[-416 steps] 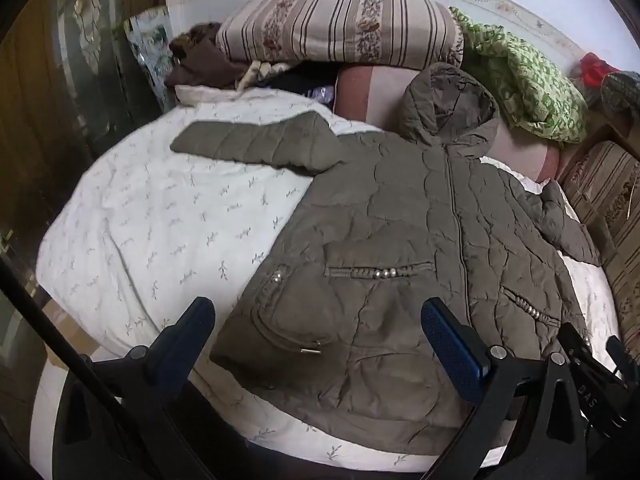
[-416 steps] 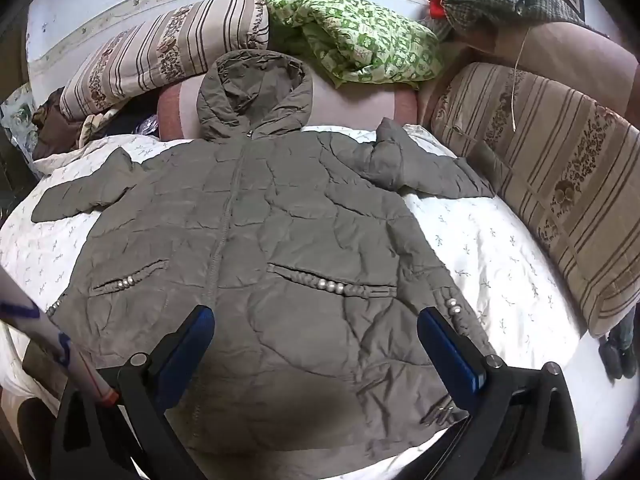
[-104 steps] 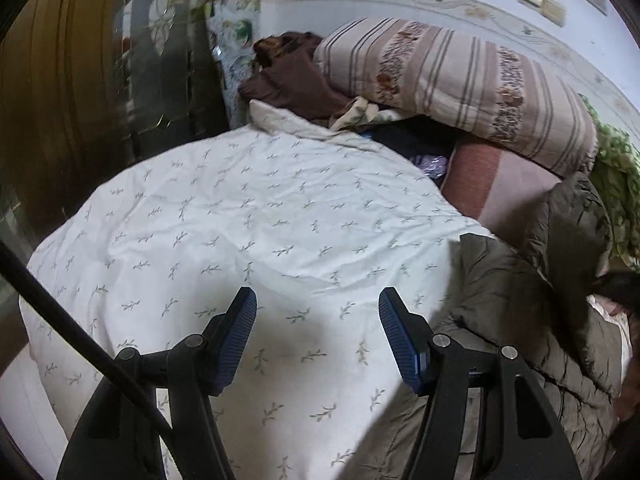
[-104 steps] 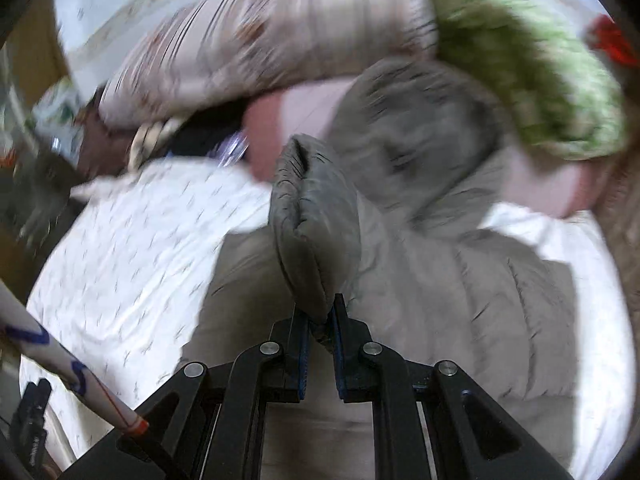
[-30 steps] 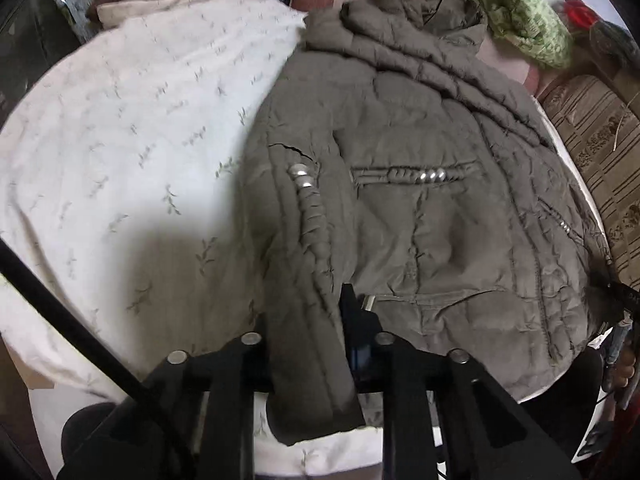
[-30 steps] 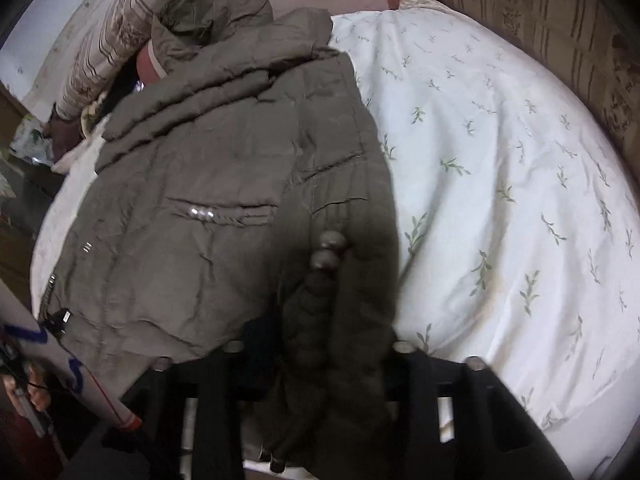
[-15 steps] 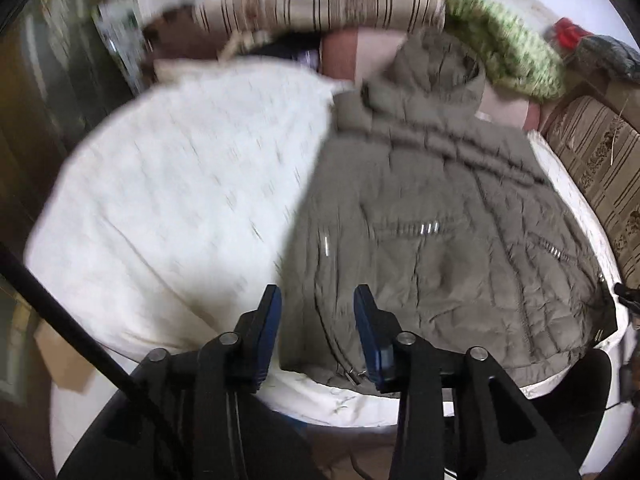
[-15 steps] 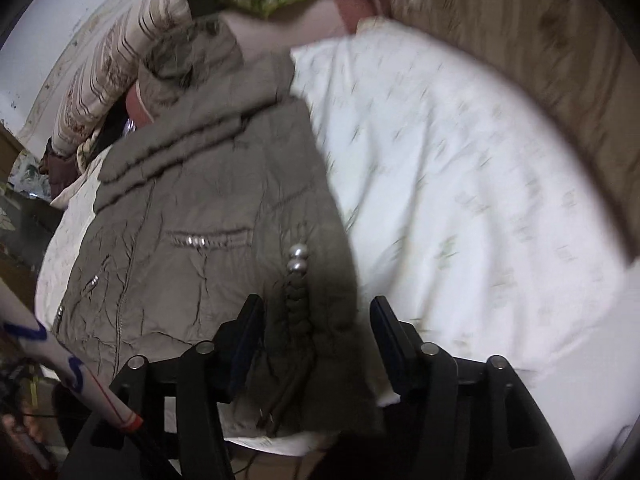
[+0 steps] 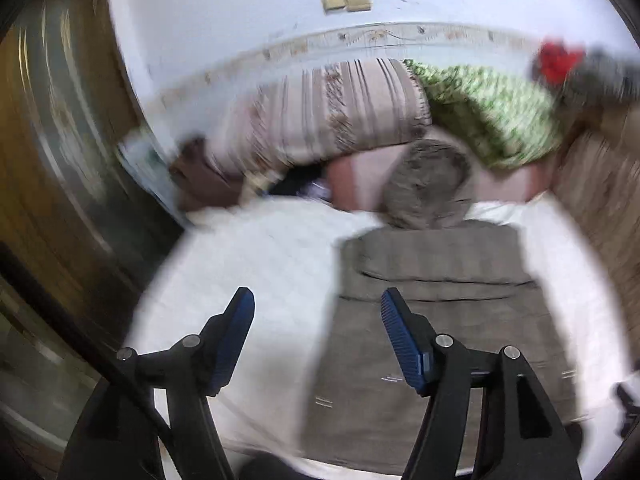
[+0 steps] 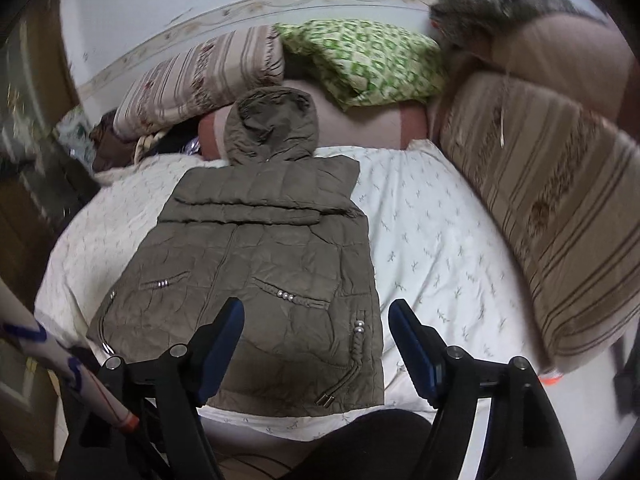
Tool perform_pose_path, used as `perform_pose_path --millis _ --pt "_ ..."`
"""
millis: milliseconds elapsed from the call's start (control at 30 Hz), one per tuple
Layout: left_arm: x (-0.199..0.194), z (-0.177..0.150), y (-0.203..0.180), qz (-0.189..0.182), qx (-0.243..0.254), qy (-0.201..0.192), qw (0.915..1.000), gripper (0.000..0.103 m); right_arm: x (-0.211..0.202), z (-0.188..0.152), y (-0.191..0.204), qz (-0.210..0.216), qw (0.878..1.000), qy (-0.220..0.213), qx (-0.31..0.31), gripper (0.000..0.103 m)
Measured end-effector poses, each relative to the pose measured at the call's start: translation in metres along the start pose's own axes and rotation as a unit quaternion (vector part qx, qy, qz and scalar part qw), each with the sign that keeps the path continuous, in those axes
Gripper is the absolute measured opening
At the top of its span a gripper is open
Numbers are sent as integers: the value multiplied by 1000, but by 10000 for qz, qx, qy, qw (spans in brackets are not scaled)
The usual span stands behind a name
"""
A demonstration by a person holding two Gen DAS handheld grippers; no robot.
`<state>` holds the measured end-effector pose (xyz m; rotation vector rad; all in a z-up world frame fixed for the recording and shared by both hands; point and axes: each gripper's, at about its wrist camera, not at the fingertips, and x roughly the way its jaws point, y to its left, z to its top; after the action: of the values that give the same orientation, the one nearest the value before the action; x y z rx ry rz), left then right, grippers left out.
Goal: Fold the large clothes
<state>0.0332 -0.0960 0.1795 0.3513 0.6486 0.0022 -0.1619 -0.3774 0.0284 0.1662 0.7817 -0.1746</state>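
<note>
1. I hold 2 claws above a bed covered by a white sheet (image 10: 432,240) printed with small sprigs.
2. My left claw (image 9: 316,320) gapes with nothing between its blue pads; its jaws have just been opening. The view here is blurred.
3. My right claw (image 10: 316,328) also stands apart and empty, its jaws having just been opening too.
4. The olive padded jacket (image 10: 260,264) lies flat on the sheet, both sleeves folded across the chest, sides tucked inward, hood (image 10: 272,124) pointing toward the pillows.
5. A striped pillow (image 10: 200,80) and a green patterned cloth (image 10: 368,60) sit behind the hood.
6. A striped cushion (image 10: 560,208) lines the bed's right side.
</note>
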Motion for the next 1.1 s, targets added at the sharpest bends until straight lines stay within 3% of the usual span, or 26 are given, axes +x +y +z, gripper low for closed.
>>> perform_pose_path --millis 33,100,133,233,300,367,467,667,867,1000,1100 --pt "-9 9 -2 75 107 11 9999 65 0 1 4 -37 10000 17 -52 79" --pt "-35 21 11 -500 -262 -263 9981 65 -2 -3 11 -86 9998 64 -161 79" --pt "-45 24 17 -587 -438 -368 9966 65 -1 -4 13 -101 9998 71 -173 79" --pt "-62 36 24 -522 -504 -229 9971 65 11 -7 17 -154 9994 282 -103 79" --pt "-75 39 31 -609 -595 -365 9957 65 17 -7 16 -113 9990 432 1 79" --pt "-85 39 38 -529 -652 -544 9950 65 15 -4 15 0 9991 398 121 79" --pt "-89 30 46 -298 -607 -450 9967 65 3 4 18 59 9996 233 174 79" --pt "-77 14 68 -143 -756 -388 9963 67 -35 37 41 144 9996 -222 -20 79" --pt "-41 -2 68 -280 -729 -365 9963 70 -65 105 63 531 9971 -537 86 83" --pt "1 -13 66 -335 -802 -532 9948 71 -61 155 70 446 9957 -785 208 89" --pt "47 -31 71 -393 -1291 -681 9885 71 -33 190 70 573 9947 -744 410 90"
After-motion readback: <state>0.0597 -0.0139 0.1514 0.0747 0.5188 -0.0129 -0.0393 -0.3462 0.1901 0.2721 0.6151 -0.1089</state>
